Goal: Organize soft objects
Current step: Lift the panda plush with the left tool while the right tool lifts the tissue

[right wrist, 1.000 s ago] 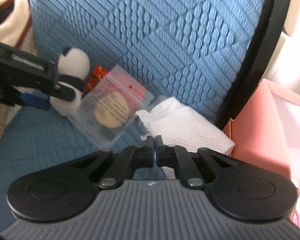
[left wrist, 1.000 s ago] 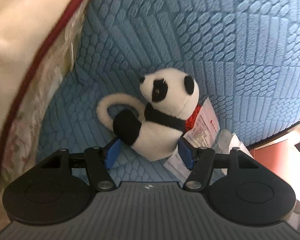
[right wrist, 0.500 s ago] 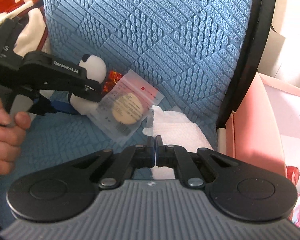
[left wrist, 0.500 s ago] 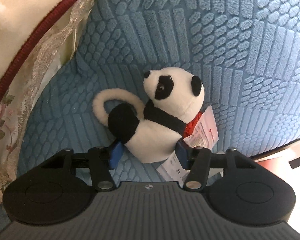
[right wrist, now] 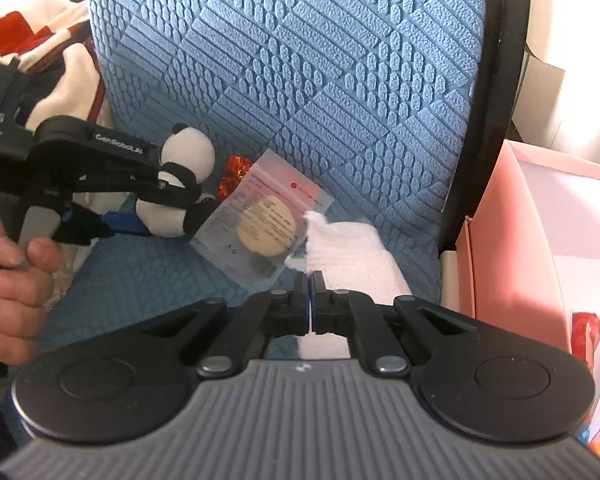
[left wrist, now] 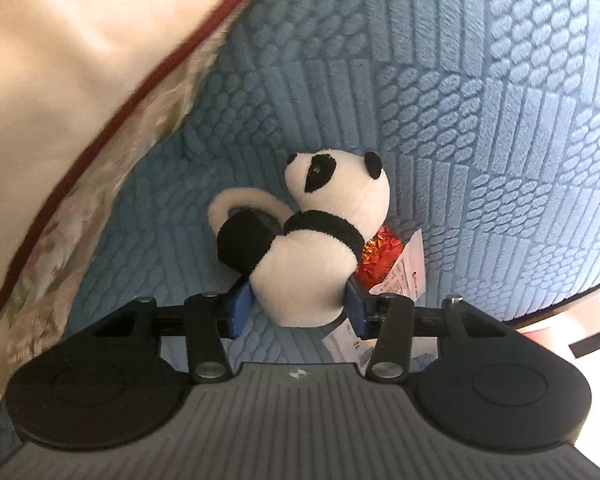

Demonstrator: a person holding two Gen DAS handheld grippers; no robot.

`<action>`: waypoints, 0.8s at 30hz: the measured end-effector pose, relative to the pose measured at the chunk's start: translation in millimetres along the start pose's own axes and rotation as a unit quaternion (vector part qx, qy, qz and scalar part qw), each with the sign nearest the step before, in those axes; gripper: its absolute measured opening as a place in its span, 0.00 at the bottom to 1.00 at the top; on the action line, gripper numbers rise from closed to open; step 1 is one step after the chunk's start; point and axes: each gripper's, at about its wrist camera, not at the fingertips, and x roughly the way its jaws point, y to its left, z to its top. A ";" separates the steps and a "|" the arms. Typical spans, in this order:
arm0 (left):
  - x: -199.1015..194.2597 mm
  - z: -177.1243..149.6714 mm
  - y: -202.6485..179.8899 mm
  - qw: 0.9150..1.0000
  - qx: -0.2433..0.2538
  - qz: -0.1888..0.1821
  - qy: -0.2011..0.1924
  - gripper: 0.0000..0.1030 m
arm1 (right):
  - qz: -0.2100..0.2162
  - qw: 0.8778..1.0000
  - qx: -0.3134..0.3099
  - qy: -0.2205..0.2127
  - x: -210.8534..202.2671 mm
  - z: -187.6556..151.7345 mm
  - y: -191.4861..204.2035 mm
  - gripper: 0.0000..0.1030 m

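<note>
Plush panda (left wrist: 312, 276) sits between the closing left gripper (left wrist: 298, 310) pads, seemingly pressed; right gripper (right wrist: 310, 304) is together, white cloth (right wrist: 352, 256) at one o'clock.

you've got a blue textured chair cover (right wrist: 300, 80) w/ black frame edge (right wrist: 496, 80) at right. clear zip bag (right wrist: 260, 220) w/ round tan disc lies on seat, red foil wrapper (left wrist: 380, 258) just behind it. pink box (right wrist: 512, 232) beside chair.

The toy panda (left wrist: 320, 264) hides most of the red foil wrapper (left wrist: 380, 258) and part of the clear packet (left wrist: 404, 280), whose small print is unreadable, while a cream cushion (left wrist: 60, 60) is blurred.
</note>
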 end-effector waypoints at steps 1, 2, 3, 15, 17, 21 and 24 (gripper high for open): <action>-1.7 -1.6 3.3 1.000 -0.005 0.002 -0.001 0.52 | 0.002 1.000 0.002 -0.001 -1.4 -0.4 -0.2 0.04; -2.5 -2.9 4.3 1.000 -0.006 0.003 0.000 0.52 | 0.004 1.000 0.005 -0.003 -3.0 -0.6 -0.7 0.04; -4.2 -4.5 5.0 1.000 -0.006 0.003 0.000 0.52 | 0.005 1.000 0.011 -0.006 -5.0 -1.1 -0.9 0.04; -36.2 -46.2 13.2 1.000 -0.002 -0.004 0.004 0.51 | 0.003 1.000 0.012 -0.022 -26.0 -18.7 20.8 0.04; -40.1 -52.3 11.6 1.000 0.003 0.003 0.003 0.51 | 0.004 1.000 0.011 -0.022 -29.4 -23.7 24.6 0.04; -54.1 -63.5 12.3 1.000 0.018 0.011 0.001 0.51 | 0.005 1.000 0.013 -0.019 -36.7 -37.4 30.8 0.04; -63.1 -73.7 15.3 0.999 0.029 0.014 0.002 0.51 | 0.007 1.000 0.011 -0.018 -41.7 -46.2 37.4 0.04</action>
